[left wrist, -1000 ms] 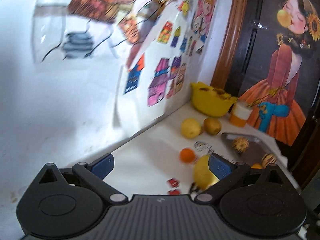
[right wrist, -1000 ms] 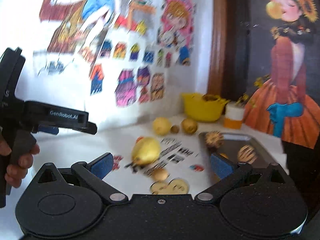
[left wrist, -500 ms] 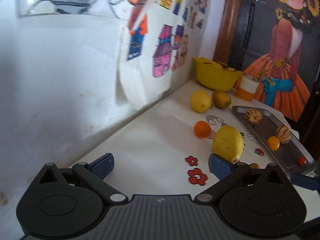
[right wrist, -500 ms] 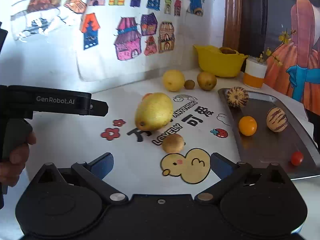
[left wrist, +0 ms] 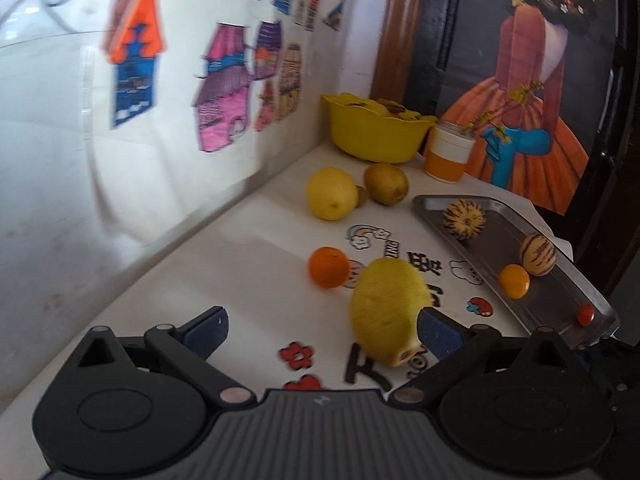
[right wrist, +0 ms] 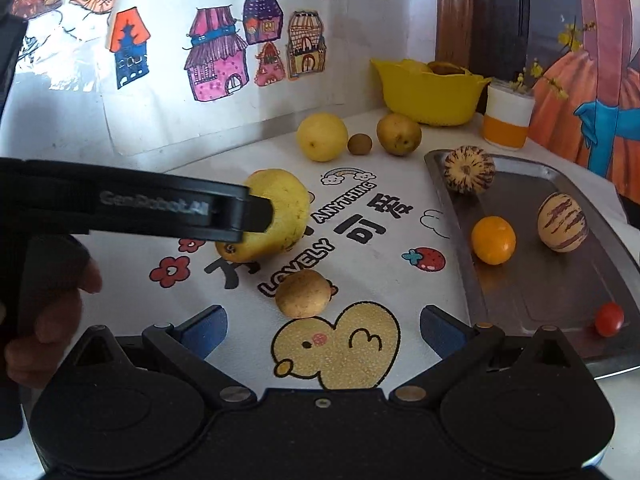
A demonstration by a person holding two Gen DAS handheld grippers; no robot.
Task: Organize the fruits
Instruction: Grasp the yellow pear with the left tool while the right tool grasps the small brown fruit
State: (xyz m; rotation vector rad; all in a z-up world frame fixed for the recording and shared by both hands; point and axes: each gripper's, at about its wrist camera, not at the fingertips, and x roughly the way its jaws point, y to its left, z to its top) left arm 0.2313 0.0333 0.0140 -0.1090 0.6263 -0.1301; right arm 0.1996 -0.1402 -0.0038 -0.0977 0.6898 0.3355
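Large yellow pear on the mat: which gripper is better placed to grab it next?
Left. The left gripper is open right beside the pear; the right gripper, also open, faces a small brown fruit instead.

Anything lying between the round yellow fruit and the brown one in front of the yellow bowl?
Yes: in the right wrist view a small brown fruit lies between the round yellow fruit and the brown fruit.
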